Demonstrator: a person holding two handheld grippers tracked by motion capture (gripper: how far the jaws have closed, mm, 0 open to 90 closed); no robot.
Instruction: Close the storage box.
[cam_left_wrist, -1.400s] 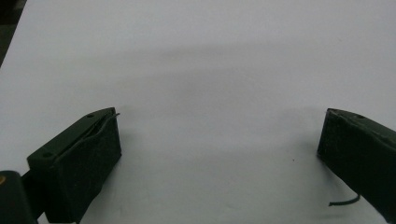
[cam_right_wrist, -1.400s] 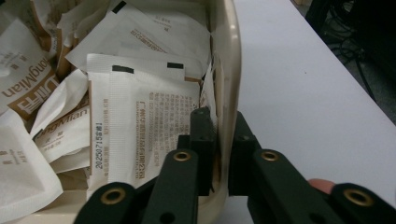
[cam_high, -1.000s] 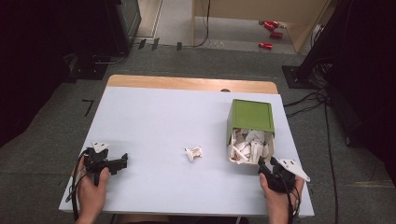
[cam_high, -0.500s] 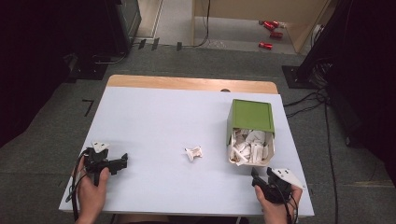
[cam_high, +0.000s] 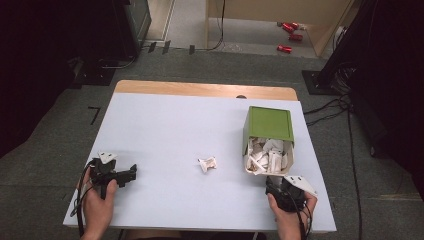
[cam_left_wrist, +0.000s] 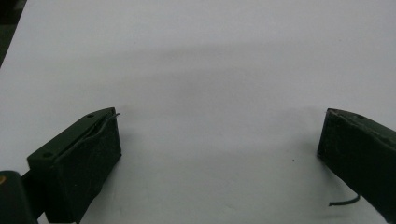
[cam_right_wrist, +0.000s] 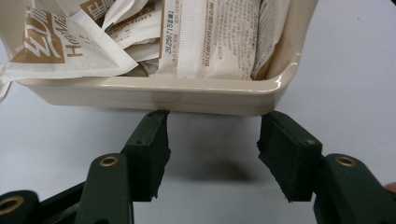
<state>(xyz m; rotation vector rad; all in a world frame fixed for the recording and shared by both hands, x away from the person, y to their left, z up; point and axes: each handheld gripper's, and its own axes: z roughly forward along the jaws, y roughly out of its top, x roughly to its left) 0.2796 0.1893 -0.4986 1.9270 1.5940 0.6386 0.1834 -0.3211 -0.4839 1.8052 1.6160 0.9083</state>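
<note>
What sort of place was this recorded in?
Probably a lab or workshop recording station rather than a home: a plain white table on grey carpet, loose cables across the floor, and dark equipment stands around it.

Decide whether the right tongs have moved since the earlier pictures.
Yes. The right tongs have drawn back from the box toward the table's near edge.

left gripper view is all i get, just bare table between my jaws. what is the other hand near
Observer: The right gripper faces the near rim of a cream tray full of white sachets; its jaws stand open, nothing between them.
Operator: anything loose on the table
Observer: One sachet lies alone mid-table, left of the tray.
Operator: and the green thing people mention
Observer: A green lid stands tilted at the tray's far end.
</note>
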